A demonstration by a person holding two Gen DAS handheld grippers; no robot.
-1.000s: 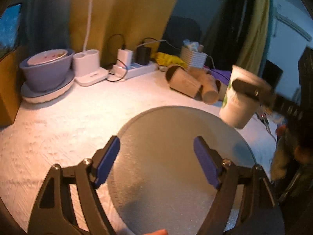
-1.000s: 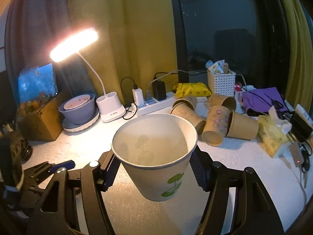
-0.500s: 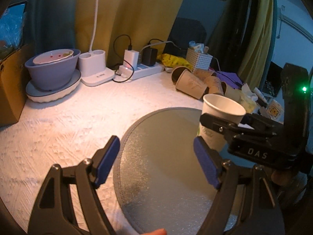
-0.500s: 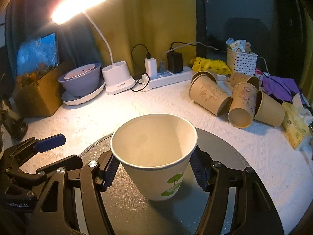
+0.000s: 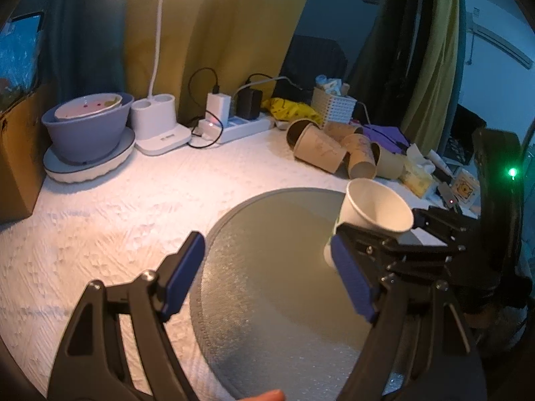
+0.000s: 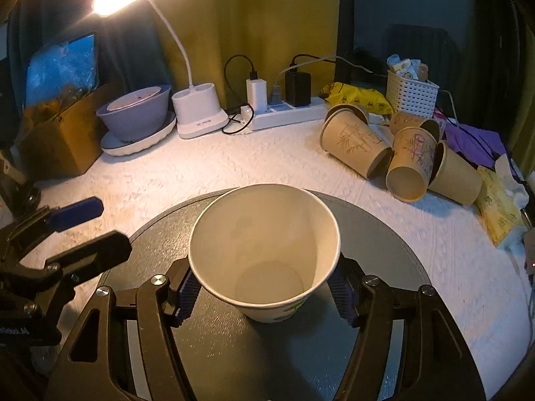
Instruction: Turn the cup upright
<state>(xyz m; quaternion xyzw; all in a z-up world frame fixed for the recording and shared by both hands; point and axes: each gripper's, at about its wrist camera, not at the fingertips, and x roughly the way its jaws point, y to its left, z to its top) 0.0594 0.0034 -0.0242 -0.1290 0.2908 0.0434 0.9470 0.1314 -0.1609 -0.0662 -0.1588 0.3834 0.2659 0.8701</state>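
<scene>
Gray mat (image 6: 384, 234) hides under cup (image 6: 264, 250), clamped by right tool (image 6: 265, 295); left tool (image 5: 267, 274) apart.

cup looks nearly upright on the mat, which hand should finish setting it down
Right. The right gripper is already shut on the white cup, mouth up, over the round mat. The left gripper is open and empty, off to the side.
</scene>
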